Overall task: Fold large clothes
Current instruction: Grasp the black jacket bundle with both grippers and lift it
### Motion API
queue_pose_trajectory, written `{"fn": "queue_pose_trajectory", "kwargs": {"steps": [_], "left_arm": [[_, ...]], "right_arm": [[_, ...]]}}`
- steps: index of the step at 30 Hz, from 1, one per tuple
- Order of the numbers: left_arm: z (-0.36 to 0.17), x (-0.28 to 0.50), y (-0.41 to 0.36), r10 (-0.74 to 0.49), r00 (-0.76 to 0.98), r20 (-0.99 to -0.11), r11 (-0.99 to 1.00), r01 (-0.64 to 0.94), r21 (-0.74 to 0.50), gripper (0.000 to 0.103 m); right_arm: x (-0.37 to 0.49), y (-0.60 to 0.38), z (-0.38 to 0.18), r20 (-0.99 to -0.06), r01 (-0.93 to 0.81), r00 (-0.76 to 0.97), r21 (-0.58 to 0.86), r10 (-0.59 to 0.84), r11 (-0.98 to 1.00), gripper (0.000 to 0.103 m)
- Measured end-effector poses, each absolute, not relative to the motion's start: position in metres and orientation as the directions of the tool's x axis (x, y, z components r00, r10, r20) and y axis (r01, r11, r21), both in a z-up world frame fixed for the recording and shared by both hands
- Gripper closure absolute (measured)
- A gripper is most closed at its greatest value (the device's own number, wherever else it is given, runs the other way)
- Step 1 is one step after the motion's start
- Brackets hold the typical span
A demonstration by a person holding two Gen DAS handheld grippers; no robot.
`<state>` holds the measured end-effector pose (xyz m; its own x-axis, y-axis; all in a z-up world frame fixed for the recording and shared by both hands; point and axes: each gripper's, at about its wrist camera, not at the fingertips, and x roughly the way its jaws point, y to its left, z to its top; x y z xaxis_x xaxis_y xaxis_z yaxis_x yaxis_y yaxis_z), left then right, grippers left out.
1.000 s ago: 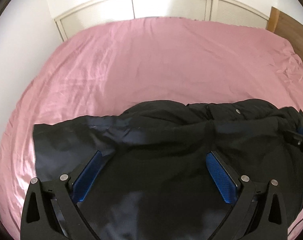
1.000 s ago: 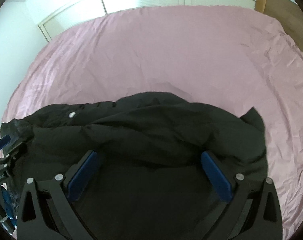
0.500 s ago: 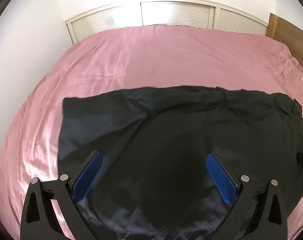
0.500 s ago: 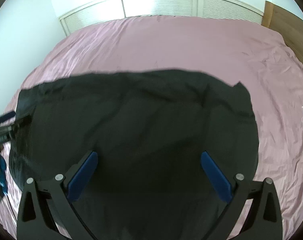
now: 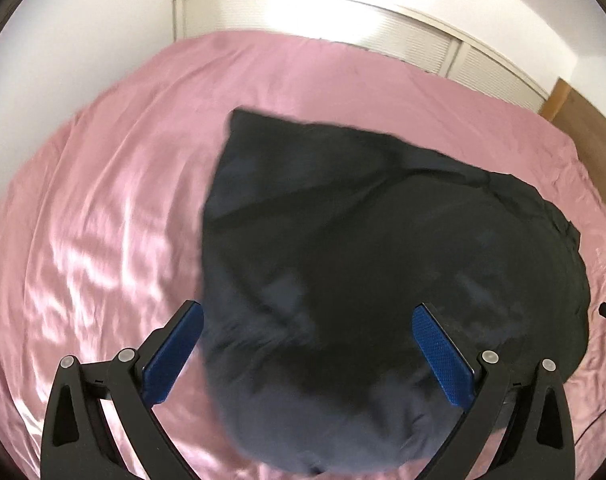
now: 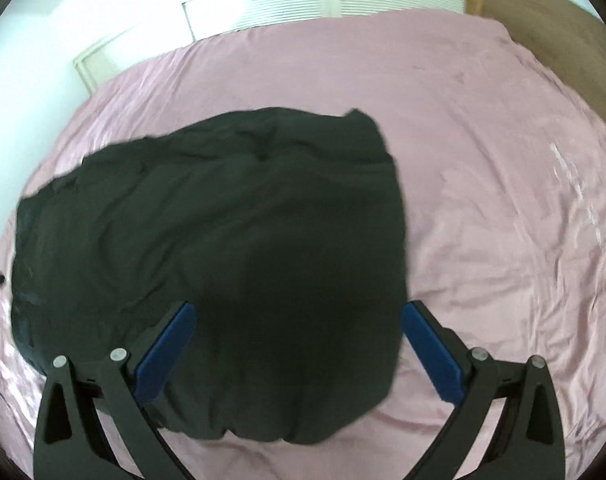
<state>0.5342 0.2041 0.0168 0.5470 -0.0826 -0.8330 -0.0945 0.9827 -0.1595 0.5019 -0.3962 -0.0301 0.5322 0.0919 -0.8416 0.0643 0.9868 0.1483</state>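
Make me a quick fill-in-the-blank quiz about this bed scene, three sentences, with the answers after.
1. The dark garment lies on a bed sheet whose colour is ____.
2. The left gripper has its jaws ____.
3. The right gripper grips ____.

Answers: pink; open; nothing

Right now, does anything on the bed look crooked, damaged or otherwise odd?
Nothing looks damaged or spilled. The large black garment lies on the pink satin bedsheet, bunched and creased rather than flat, and its far edge runs slanted, not square to the bed. The left gripper and right gripper are both open above it.
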Motion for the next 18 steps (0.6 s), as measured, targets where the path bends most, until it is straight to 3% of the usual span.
{"fn": "queue_pose_trajectory", "kwargs": {"steps": [8,13,18], "left_arm": [[0.001,0.506,0.272,-0.115,0.519,-0.847,0.935,-0.231,-0.269,0.001],[-0.010,0.511,0.300,-0.167,0.520,-0.838,0.897,-0.272,-0.348,0.001],[-0.034,0.535,0.300,-0.350,0.489,-0.799,0.859,-0.173,-0.482,0.001]], "right_arm": [[0.476,-0.453,-0.022,-0.806,0.135,0.578,0.254,0.132,0.958,0.000],[0.486,-0.478,-0.042,-0.772,0.115,0.570,0.413,0.281,0.903,0.000],[0.512,-0.503,-0.090,-0.719,0.149,0.549,0.586,0.427,0.796,0.000]]}}
